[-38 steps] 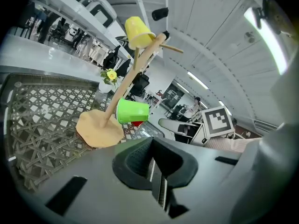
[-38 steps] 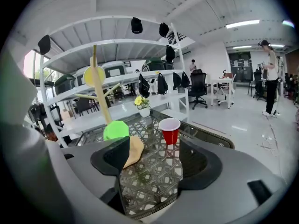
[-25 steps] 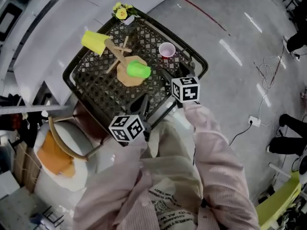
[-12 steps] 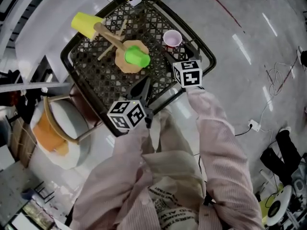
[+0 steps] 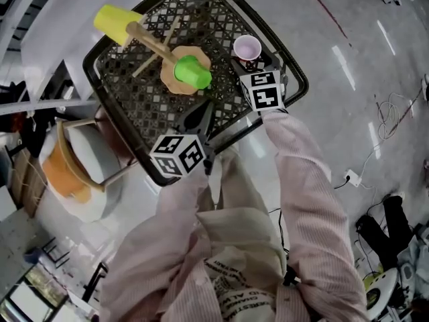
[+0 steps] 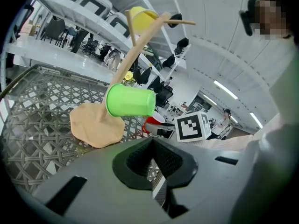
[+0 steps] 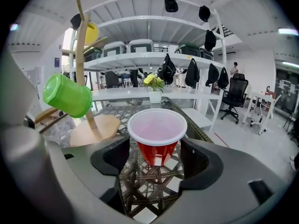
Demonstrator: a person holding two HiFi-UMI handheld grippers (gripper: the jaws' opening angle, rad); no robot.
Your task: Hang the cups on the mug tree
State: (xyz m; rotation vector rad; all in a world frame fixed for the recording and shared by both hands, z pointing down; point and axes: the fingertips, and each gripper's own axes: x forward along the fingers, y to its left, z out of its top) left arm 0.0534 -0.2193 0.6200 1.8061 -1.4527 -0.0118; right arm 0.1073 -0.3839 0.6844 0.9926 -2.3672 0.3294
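Right gripper view: red cup (image 7: 157,139) between parted jaws

Left gripper (image 5: 201,116), jaws pressed together, and right gripper (image 5: 249,64), jaws held apart, both pointing forward away from the body, the right one reaching farther out, each on an arm in pale striped sleeves (image 5: 305,180).

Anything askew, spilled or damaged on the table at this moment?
Nothing stands out. The yellow cup and green cup hang on the mug tree, whose base sits flat on the wicker table. The red cup stands upright and empty between the right gripper's open jaws. Nothing is spilled.
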